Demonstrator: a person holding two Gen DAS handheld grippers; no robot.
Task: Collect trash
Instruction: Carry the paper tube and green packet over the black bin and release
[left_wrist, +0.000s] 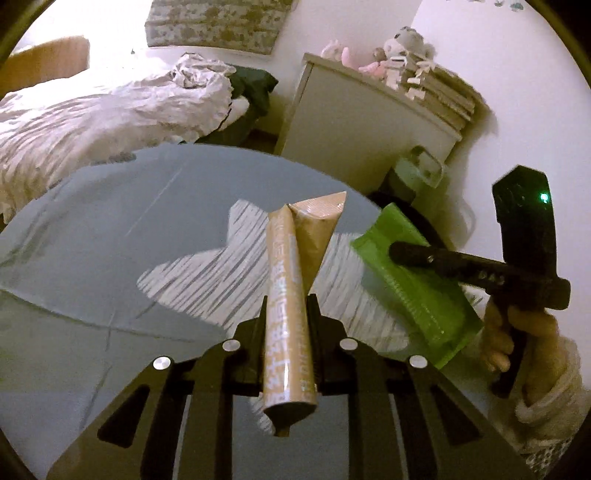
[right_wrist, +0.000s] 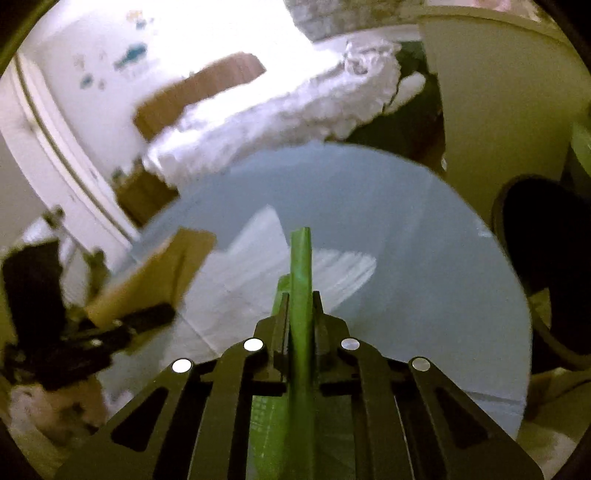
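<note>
Left gripper: I have its fingers clenched on a tan wrapper, held above the round grey surface.
Tan wrapper: folded into a long tube with pale print down its side; it sticks out forward past the fingertips and back toward my camera.
Right gripper: its fingers are clamped on a green packet, which I see edge-on in the right wrist view.
Green packet from the left wrist view: flat green pouch pinched by the black fingers, hanging over the right edge of the surface, beside the tan wrapper but not touching it.
Hand: a bare hand with a fuzzy pale sleeve grips the right gripper's handle.
Surface: a striped pale patch lies near its middle; I think it is cloth or paper, but blur keeps me unsure.
Background: a bed with rumpled white bedding, and a white cabinet with soft toys on top.
</note>
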